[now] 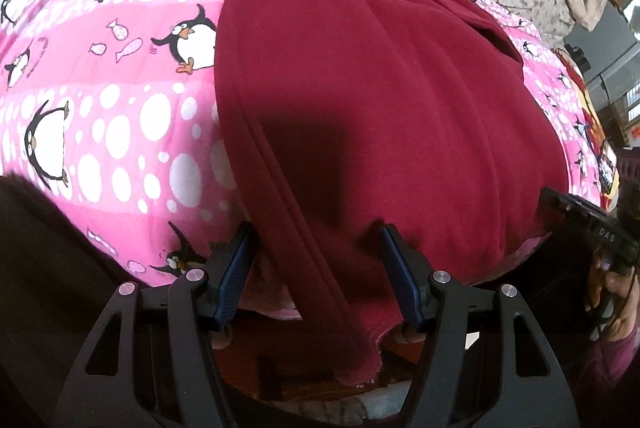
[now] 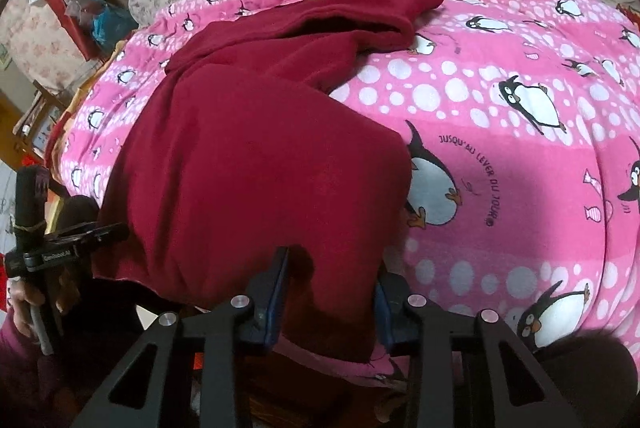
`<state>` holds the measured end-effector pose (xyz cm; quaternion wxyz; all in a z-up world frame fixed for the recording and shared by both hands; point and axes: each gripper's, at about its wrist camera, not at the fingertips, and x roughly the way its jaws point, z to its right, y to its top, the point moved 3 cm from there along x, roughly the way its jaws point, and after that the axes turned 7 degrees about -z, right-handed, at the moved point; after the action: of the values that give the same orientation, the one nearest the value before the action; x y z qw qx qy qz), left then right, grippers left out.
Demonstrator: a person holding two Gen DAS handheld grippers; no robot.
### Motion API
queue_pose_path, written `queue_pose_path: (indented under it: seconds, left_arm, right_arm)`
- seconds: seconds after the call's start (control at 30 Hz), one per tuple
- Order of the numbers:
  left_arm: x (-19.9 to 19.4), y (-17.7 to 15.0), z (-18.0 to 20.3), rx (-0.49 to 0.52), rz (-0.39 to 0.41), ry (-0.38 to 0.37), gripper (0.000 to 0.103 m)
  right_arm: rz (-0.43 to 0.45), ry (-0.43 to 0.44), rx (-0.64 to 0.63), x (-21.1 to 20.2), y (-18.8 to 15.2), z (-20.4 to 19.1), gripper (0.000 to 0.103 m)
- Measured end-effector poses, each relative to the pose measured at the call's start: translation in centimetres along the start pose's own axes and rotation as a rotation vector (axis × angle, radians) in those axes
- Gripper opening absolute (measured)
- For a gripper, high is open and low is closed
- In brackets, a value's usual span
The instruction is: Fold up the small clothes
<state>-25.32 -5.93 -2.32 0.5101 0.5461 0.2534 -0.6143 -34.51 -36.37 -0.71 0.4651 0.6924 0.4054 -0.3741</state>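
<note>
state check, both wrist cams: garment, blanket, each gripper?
dark red garment: partly folded, lying on the blanket, near hem hanging over the edge.
pink penguin blanket: spread flat under the garment.
left gripper: open, fingers astride the near hem.
right gripper: jaws narrowed around the near hem; grip cannot be confirmed.

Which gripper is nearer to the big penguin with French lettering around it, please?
Right. The right gripper is at the dark red garment's near edge, just beside the lettered penguin. The left gripper is at the garment's opposite side, farther away.
</note>
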Motion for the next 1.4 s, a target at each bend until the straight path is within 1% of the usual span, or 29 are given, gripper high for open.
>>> queue_pose_path:
  seconds: [0.13,0.33,0.37,0.4,0.43,0.47,0.5,0.53,0.6,0.7,0.8,0.83,0.9,1.0,1.07,1.2,1.33,1.4]
  left_arm:
    - [0.1,-0.2,0.2,0.008,-0.003,0.019,0.063]
    - [0.3,-0.4,0.4,0.011,-0.007,0.026,0.063]
    - [0.4,-0.3,0.6,0.011,-0.006,0.028,0.055]
    - [0.3,-0.4,0.6,0.009,-0.001,0.035,0.044]
    - [0.2,-0.3,0.5,0.003,0.002,0.038,0.019]
    - [-0.1,-0.3,0.4,-0.003,0.009,0.03,0.012]
    - [-0.3,-0.3,0.3,-0.007,0.018,0.018,0.011]
    - [-0.6,-0.3,0.2,-0.005,0.024,0.014,0.007]
    - [-1.5,-0.2,0.3,0.012,0.037,-0.006,0.007]
    - [-4.5,-0.2,0.0,0.029,0.069,-0.047,0.006]
    - [-7.7,-0.7,-1.1,0.042,0.125,-0.028,0.006]
    - [-8.2,-0.9,-1.5,0.04,0.132,-0.023,0.006]
    - [-8.0,-1.5,-2.8,0.02,0.117,-0.015,0.006]
    - [-6.5,-2.1,-3.7,-0.022,0.066,-0.018,0.006]
    - [-6.7,-2.1,-3.7,-0.023,0.078,-0.032,0.006]
    - [-9.0,-0.7,-3.0,-0.001,0.156,-0.048,0.006]
    - [-10.9,1.7,-2.8,0.009,0.217,-0.066,0.006]
    - [-11.9,3.4,-2.9,0.01,0.249,-0.077,0.006]
  right_arm:
    - [0.005,0.002,0.008,0.2,0.1,-0.1,0.036]
    - [0.013,0.0,0.002,0.0,0.1,-0.1,0.036]
    - [0.014,0.0,-0.002,0.0,0.0,-0.1,0.035]
    - [0.015,0.003,-0.005,-0.1,0.0,-0.2,0.03]
    - [0.014,0.01,-0.009,-0.1,0.1,-0.3,0.026]
    - [0.015,0.019,-0.013,-0.2,0.0,-0.4,0.019]
    - [0.018,0.027,-0.018,-0.3,0.0,-0.5,0.015]
    - [0.016,0.036,-0.028,-0.4,-0.1,-0.8,0.014]
    - [0.017,0.064,-0.051,-0.9,-0.2,-1.4,0.012]
    - [0.007,0.135,-0.075,-2.1,-0.6,-2.5,0.012]
    - [-0.007,0.214,-0.086,-3.3,-1.6,-3.3,0.011]
    - [-0.022,0.265,-0.081,-3.5,-2.2,-3.6,0.011]
    - [-0.055,0.305,-0.101,-3.1,-3.3,-4.1,0.011]
    - [-0.109,0.311,-0.103,-1.5,-4.5,-4.7,0.011]
    - [-0.121,0.321,-0.091,-0.9,-4.5,-4.9,0.011]
    - [-0.082,0.371,-0.098,-2.4,-3.4,-5.4,0.011]
    - [0.006,0.44,-0.083,-5.0,-0.9,-5.7,0.011]
    - [0.05,0.456,-0.064,-5.9,0.4,-5.3,0.011]
